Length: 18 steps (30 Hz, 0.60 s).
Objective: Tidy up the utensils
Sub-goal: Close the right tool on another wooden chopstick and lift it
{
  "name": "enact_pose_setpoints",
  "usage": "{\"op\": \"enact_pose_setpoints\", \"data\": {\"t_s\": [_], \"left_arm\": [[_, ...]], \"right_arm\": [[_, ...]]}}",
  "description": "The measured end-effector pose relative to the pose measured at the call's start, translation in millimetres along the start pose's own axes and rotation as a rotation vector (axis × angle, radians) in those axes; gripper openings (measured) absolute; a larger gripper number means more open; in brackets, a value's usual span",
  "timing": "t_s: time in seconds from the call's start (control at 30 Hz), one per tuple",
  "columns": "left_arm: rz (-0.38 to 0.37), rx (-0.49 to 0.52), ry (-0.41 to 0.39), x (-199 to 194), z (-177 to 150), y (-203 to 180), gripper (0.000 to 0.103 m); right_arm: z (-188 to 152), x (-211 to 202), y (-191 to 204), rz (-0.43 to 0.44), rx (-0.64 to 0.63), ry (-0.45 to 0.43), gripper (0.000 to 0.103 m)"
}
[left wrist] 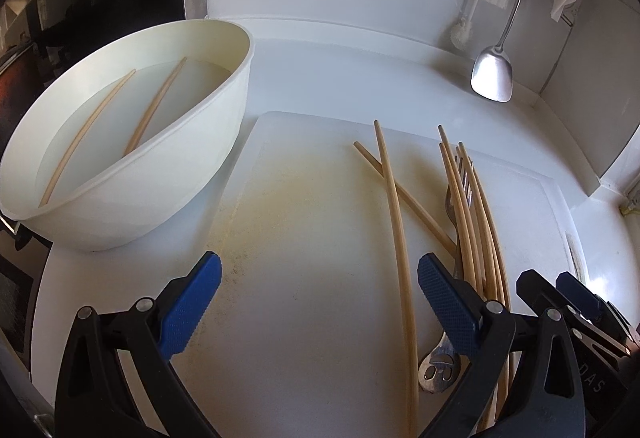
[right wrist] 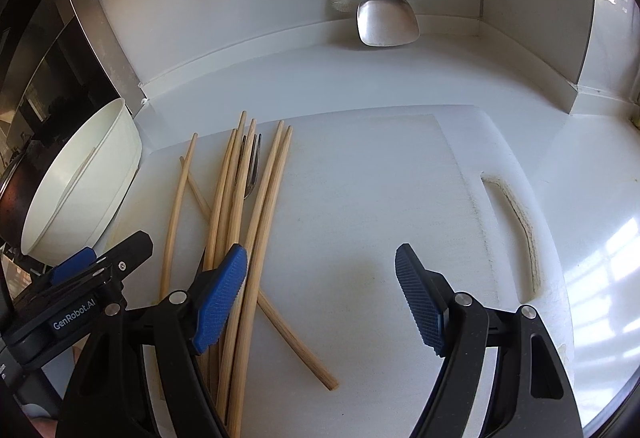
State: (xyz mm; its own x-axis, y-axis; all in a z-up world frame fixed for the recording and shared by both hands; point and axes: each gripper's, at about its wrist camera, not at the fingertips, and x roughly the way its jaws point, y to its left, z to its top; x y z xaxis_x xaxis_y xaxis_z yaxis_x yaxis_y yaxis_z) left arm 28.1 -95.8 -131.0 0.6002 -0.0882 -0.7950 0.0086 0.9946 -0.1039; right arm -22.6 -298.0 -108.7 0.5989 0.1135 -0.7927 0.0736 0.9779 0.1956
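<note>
Both grippers, left gripper [left wrist: 320, 298] and right gripper [right wrist: 322, 294], are being held wide open and empty over the cutting board [left wrist: 312, 222], where chopsticks [right wrist: 240, 222] and a fork [left wrist: 458, 197] are lying unsorted; two chopsticks are soaking in the bowl [left wrist: 224, 109], sorting barely begun.

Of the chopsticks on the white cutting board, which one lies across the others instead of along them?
The lone chopstick lying diagonally: it passes under the bundle and ends at bottom right, apart from it.
</note>
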Motion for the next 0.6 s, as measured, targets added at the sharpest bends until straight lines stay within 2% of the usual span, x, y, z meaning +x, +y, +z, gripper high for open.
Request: {"op": "enact_pose_setpoints", "data": {"t_s": [0.6], "left_arm": [[0.008, 0.02, 0.028, 9.4, -3.8, -4.3, 0.097]], "right_arm": [[-5.0, 5.9, 8.3, -0.04, -0.045, -0.001, 0.073]]}}
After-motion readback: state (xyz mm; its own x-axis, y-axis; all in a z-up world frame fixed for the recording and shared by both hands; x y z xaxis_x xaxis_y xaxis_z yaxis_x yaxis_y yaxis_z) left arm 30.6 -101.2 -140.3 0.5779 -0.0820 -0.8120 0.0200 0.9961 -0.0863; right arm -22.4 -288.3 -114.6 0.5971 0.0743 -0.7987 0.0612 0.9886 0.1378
